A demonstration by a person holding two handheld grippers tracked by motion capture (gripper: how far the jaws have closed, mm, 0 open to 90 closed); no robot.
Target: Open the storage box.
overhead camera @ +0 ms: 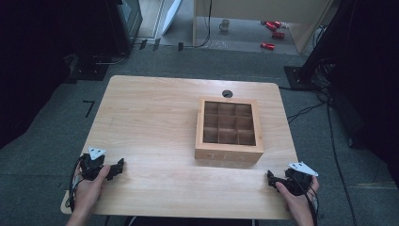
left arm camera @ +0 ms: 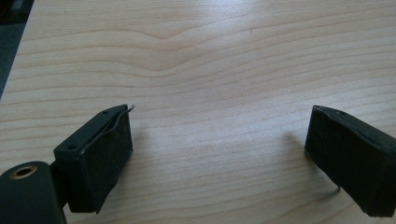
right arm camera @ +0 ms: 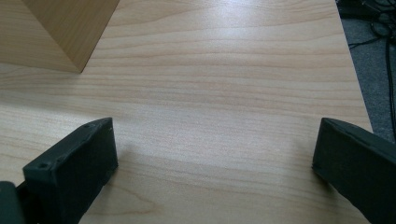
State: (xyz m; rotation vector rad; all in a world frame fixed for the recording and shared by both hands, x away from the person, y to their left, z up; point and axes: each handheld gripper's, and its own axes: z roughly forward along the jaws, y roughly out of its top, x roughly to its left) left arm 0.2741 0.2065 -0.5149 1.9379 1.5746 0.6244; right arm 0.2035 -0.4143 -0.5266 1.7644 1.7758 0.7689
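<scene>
1. A pale wooden table (overhead camera: 155,122) stands on grey carpet in a dim room; beyond it, on the floor, sit a mug (overhead camera: 225,24) and a few red cans (overhead camera: 273,29).
2. The one thing on the table is a wooden tea box (overhead camera: 229,131), divided into nine compartments that look empty. It sits right of the table's middle, nearer the right edge, with a small round cable hole (overhead camera: 227,93) just behind it.
3. The box looks stiff and fairly light, with smooth sides that could slip. I judge the firmest hold to be across a side wall or over the rim, or one gripper against each side.
4. The left gripper (overhead camera: 113,169) rests near the front left corner of the table, well apart from the box, its jaws spread wide over bare wood and holding nothing.
5. The right gripper (overhead camera: 273,179) rests at the front edge, near the box's front right corner but not touching it, jaws likewise wide and empty. In the right gripper view, that corner (right arm camera: 70,32) lies ahead and left.
</scene>
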